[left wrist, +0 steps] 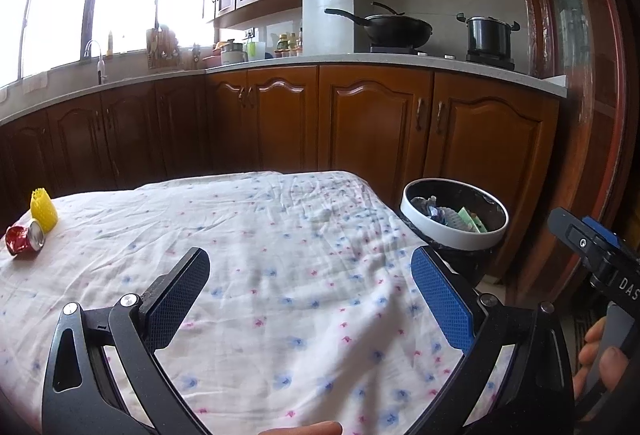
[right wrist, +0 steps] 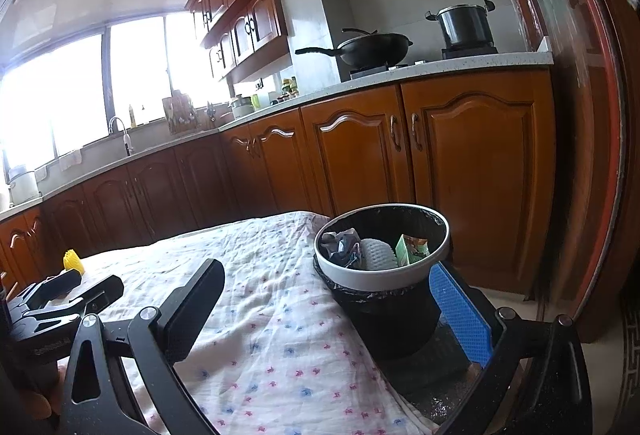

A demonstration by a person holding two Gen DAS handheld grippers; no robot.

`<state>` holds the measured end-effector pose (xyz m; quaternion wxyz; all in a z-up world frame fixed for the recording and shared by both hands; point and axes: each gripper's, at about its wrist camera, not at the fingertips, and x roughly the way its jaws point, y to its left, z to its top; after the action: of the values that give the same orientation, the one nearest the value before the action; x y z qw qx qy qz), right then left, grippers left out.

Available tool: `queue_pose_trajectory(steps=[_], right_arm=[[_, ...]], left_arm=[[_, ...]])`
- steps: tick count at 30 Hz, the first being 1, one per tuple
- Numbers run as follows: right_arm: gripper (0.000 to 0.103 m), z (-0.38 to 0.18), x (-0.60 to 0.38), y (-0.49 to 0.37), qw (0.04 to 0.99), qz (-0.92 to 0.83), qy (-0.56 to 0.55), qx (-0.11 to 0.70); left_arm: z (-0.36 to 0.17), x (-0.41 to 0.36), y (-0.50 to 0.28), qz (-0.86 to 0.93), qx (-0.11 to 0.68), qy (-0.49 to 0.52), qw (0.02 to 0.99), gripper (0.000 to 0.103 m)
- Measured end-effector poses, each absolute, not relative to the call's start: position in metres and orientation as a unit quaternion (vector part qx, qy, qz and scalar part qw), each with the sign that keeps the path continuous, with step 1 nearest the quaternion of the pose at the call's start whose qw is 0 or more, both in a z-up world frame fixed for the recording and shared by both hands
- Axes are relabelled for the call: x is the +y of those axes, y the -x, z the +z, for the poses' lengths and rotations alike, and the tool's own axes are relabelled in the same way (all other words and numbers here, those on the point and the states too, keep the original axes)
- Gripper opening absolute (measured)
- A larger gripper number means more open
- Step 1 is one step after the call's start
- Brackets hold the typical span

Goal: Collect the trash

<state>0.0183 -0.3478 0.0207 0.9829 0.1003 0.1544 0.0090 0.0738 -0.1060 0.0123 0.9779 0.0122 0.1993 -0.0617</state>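
Grippers both empty, jaws spread wide. Left gripper (left wrist: 310, 299) hovers over the cloth (left wrist: 280, 275), a white sheet with small blue and pink flowers covering the table; nothing between its fingers. Right gripper (right wrist: 328, 309) hangs over the table's right edge, its left finger above the cloth, its blue-padded right finger just beside the bin (right wrist: 380, 275). A hand (left wrist: 600, 359) grips the right tool's handle, seen at the right edge of the left wrist view. Bin stands on the floor, close against the table's right side: black body, black liner, white rim. Inside it: crumpled dark wrapper, white foam net (right wrist: 378, 255), green carton (right wrist: 412, 249). Trash left on the table sits at the far left, well apart from both grippers: a crushed red can (left wrist: 26, 241) lying on its side, silver end showing, and a yellow foam net (left wrist: 43, 213) upright just behind it, apparently touching. Beyond the table, wooden cabinets (left wrist: 360, 131), a counter, a wok (left wrist: 396, 27) and a pot (left wrist: 488, 35) on the stove.
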Motion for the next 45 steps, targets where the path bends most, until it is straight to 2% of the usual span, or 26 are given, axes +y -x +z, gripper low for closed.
queue_pose_trajectory(steps=[45], right_arm=[[0.103,0.022,-0.3476,-0.0184,0.982,0.018,-0.108,0.155]], left_arm=[[0.0099,-0.1045,-0.0735,-0.06,0.202,-0.017,0.977,0.103]])
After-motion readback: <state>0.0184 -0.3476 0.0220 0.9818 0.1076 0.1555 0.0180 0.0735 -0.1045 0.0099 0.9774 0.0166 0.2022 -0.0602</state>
